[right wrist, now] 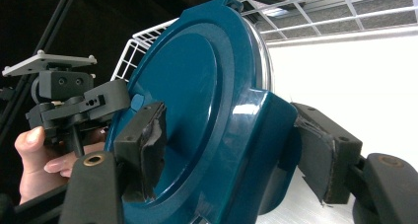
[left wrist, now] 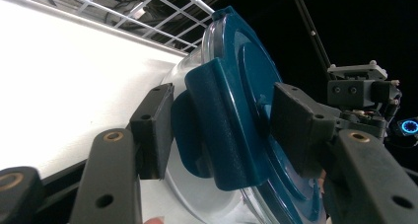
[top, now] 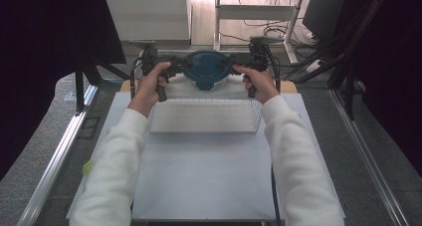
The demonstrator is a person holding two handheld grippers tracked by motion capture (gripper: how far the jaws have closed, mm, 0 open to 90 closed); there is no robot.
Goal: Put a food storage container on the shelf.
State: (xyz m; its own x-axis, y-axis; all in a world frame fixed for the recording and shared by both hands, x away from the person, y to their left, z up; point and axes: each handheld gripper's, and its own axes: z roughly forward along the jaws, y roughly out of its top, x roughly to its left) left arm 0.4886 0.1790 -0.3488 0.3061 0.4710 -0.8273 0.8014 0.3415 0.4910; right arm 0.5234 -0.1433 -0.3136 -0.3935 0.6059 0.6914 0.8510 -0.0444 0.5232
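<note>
I hold a round clear container with a teal clip-lock lid between my two claws, out at the far end of the table, just beyond a white wire rack that lies on the white mat.

My left gripper has its jaws set around the lid's side latch: one pad sits against the clear wall under the latch, the other lies on the lid's top face. Whether the pads press firmly I cannot tell for sure, but they look to be in contact, so I read it as gripping the latch edge.

My right gripper straddles the opposite latch the same way: one taped pad rests on the lid's top, the other stands close behind the latch, on the container side. Across the lid from it I see my left hand and its claw.

In both gripper views the lid stands on edge.
</note>
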